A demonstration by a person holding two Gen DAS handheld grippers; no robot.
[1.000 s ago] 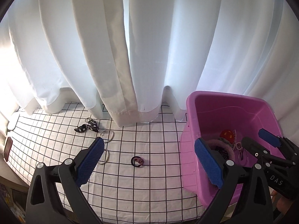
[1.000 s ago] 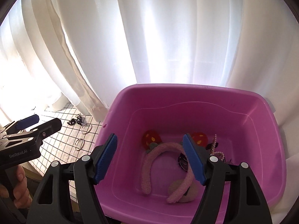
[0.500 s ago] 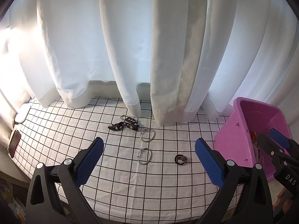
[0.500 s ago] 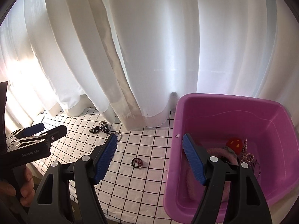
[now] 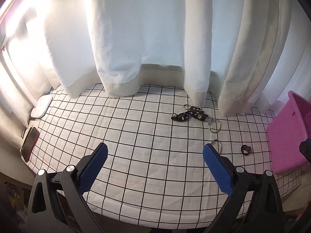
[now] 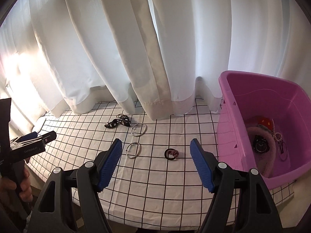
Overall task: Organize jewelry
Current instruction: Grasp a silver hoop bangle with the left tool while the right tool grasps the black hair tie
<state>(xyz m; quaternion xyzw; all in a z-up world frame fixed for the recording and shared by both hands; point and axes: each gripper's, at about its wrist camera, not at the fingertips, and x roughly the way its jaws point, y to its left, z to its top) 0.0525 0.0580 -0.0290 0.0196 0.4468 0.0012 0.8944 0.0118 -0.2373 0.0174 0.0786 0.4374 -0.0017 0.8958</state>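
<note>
A checked white cloth (image 6: 165, 176) covers the table. On it lie a dark patterned bow (image 6: 117, 122) (image 5: 189, 114), two silver bangles (image 6: 139, 129) (image 6: 133, 149) (image 5: 214, 126) and a small dark hair tie (image 6: 171, 153) (image 5: 245, 149). The pink tub (image 6: 229, 116) (image 5: 285, 136) at the right holds a fuzzy pink headband (image 6: 266, 147), a watch, a beaded chain and a red piece. My right gripper (image 6: 156, 151) hangs open above the cloth, the hair tie showing between its fingers. My left gripper (image 5: 154, 155) is open and empty over the cloth's left part, and shows at the left edge (image 6: 33, 137) of the right wrist view.
White curtains (image 6: 155, 48) hang along the table's far edge, brushing the cloth. A red phone (image 5: 30, 143) and a white flat object (image 5: 41, 106) lie at the far left. The table's near edge (image 6: 155, 223) runs just below the grippers.
Both grippers have swept left, away from the pink tub and out over the cloth. The tub has slid to the right edge of each view. Both stay open.
</note>
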